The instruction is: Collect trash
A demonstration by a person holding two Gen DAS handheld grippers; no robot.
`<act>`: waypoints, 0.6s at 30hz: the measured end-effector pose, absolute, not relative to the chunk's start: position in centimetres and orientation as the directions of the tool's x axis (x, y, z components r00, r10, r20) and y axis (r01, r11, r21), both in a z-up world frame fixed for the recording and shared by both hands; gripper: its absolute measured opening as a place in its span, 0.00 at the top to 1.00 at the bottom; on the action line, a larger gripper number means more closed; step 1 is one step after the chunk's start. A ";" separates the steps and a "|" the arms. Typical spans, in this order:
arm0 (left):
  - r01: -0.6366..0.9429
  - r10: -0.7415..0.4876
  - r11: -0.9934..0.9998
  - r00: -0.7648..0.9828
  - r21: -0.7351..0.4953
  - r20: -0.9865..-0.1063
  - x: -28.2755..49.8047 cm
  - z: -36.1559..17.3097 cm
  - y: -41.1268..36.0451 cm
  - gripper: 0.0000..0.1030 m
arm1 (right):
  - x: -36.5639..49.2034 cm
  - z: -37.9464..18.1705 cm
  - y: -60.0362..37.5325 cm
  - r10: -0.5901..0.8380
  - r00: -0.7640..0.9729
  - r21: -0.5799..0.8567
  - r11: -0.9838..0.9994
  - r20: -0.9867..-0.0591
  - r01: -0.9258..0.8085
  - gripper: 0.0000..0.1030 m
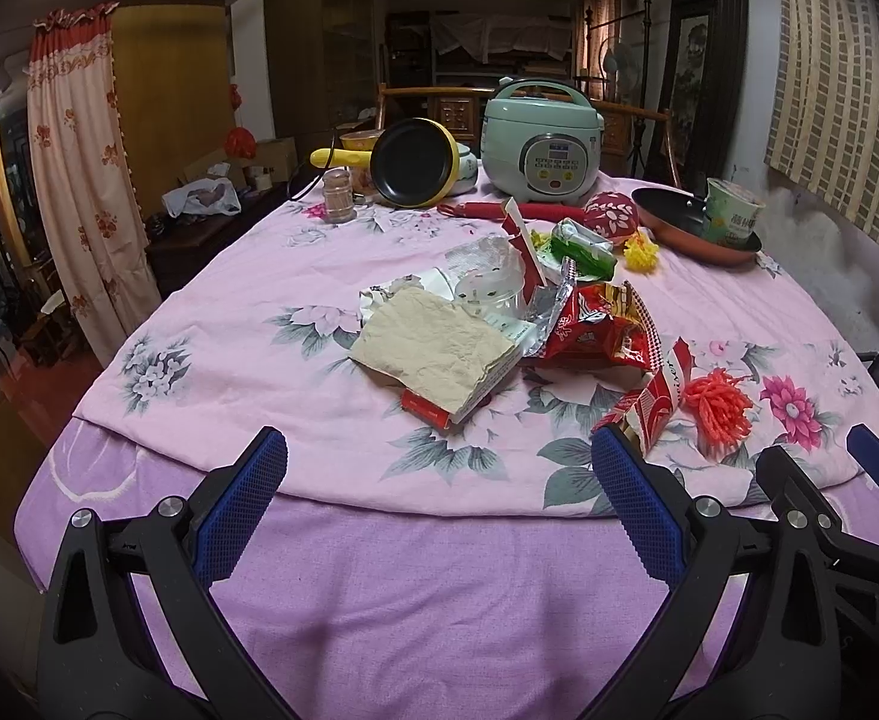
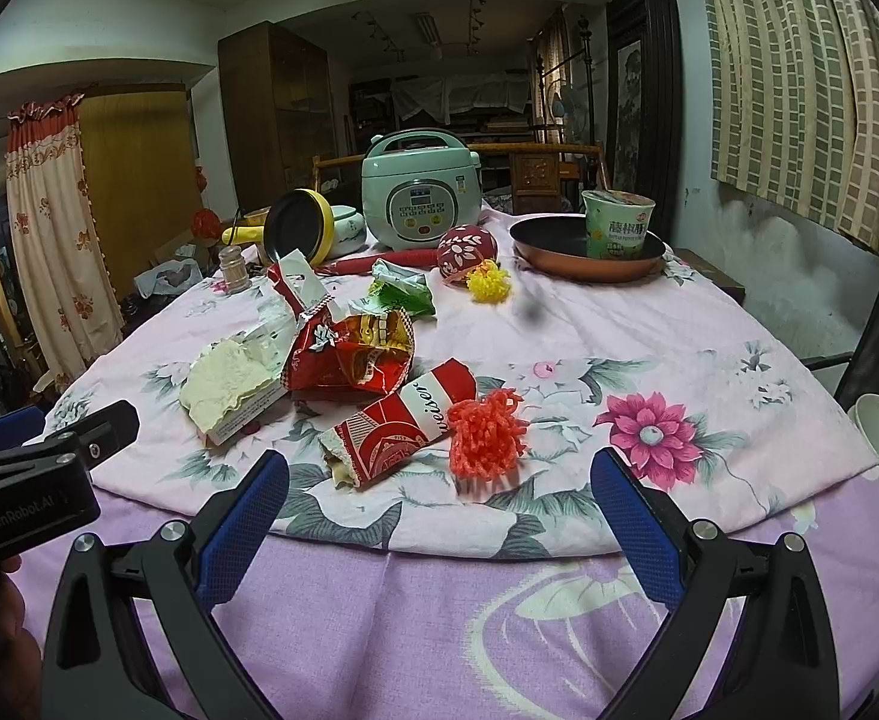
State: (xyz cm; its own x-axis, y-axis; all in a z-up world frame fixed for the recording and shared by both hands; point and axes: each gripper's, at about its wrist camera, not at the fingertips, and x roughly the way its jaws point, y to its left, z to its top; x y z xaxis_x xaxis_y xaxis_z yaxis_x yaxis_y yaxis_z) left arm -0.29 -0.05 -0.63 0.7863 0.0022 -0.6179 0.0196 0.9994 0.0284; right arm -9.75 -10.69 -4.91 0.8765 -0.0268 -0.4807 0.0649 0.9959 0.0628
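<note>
Left gripper [image 1: 439, 480] jaws wide apart, empty, at near table edge. Trash heaped mid-table on pink floral cloth [image 1: 247, 372]: crumpled beige napkin [image 1: 439, 348] over white box at left, torn red snack bag [image 2: 349, 354] beside it, flattened red-white wrapper [image 2: 397, 426] nearer front, touching orange pompom [image 2: 487, 435]. Green packet [image 2: 400, 294] behind. Right gripper [image 2: 439, 498] jaws spread, empty, before wrapper and pompom.

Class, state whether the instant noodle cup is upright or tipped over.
Upright: the noodle cup stands inside the copper frying pan, rim uppermost.
</note>
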 end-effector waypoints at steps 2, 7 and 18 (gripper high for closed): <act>0.019 0.002 0.999 0.786 0.029 -0.619 -0.3 -0.6 0.0 0.06 | -9.7 -4.9 -10.7 -0.028 0.876 0.062 0.996 -0.481 0.065 0.04; 0.020 0.002 0.999 0.786 0.029 -0.618 -0.3 -0.6 0.0 0.06 | -9.7 -4.9 -10.7 -0.026 0.876 0.063 0.996 -0.481 0.065 0.04; 0.019 0.002 0.999 0.783 0.028 -0.622 -0.3 -0.8 -0.1 0.06 | -9.7 -5.3 -10.7 -0.022 0.872 0.069 0.996 -0.488 0.064 0.04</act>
